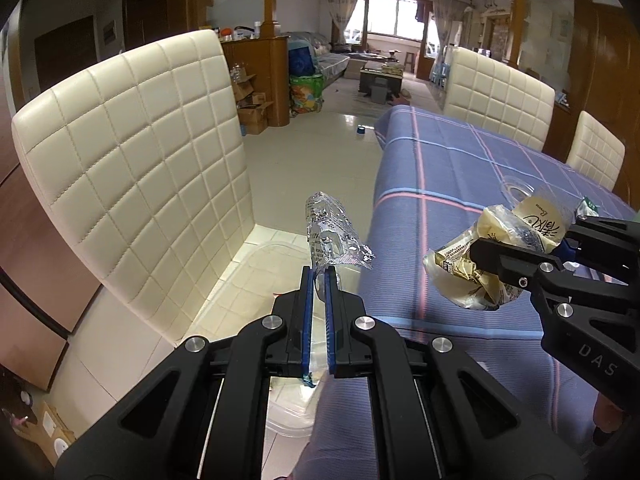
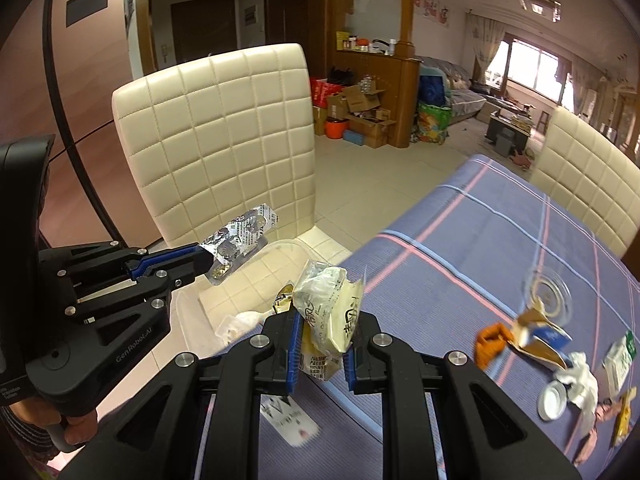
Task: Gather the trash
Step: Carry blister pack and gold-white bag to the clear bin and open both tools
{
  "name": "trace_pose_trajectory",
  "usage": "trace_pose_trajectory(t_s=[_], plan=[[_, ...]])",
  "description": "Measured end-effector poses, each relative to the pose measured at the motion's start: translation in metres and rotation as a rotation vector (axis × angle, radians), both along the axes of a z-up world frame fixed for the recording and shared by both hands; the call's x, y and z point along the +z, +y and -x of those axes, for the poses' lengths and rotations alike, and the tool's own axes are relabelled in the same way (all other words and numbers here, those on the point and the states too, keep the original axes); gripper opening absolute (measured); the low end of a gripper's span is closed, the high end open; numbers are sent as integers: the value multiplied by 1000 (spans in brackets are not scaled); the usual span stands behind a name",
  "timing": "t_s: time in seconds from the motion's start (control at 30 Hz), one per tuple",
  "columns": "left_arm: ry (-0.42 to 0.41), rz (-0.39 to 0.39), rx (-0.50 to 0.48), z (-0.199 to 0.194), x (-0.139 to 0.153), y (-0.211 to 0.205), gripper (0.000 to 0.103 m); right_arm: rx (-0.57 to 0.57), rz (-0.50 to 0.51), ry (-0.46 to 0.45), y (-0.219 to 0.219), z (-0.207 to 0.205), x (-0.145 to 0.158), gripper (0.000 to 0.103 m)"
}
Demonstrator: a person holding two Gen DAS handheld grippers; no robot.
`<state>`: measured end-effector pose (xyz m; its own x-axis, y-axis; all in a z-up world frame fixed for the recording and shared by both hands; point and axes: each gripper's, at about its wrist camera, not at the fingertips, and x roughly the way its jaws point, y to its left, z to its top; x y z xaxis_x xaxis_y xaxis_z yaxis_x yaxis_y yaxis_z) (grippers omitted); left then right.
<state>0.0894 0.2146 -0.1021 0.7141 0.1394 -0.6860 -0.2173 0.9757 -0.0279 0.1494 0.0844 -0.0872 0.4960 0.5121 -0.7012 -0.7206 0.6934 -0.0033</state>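
Both loads airborne off table edge (image 1: 400, 320): left gripper (image 1: 319, 276) pinching blister pack (image 1: 332, 236), right gripper (image 2: 320, 336) clamping yellow wrapper (image 2: 328, 308). Next, I judge: carry over clear bin (image 2: 192, 312), release.

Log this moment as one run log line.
left gripper: shut on blister pack | right gripper: shut on wrapper | more trash on table

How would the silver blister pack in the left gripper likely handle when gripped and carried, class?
The blister pack looks thin and already crumpled, so it probably bends easily. It sticks out beyond the left gripper without drooping, suggesting it is light and somewhat stiff. Its shiny foil may be slippery.
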Motion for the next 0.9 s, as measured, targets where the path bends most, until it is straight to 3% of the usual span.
trace_pose_trajectory(t_s=[0.47,0.7,0.9], plan=[[19,-4,82,2,-10,47,6,28,13,-7,45,-15,-5,17],[31,-5,89,-2,-15,49,9,19,13,-2,47,-21,-9,17],[72,40,98,-4,-27,56,10,14,17,8,47,-25,-12,17]])
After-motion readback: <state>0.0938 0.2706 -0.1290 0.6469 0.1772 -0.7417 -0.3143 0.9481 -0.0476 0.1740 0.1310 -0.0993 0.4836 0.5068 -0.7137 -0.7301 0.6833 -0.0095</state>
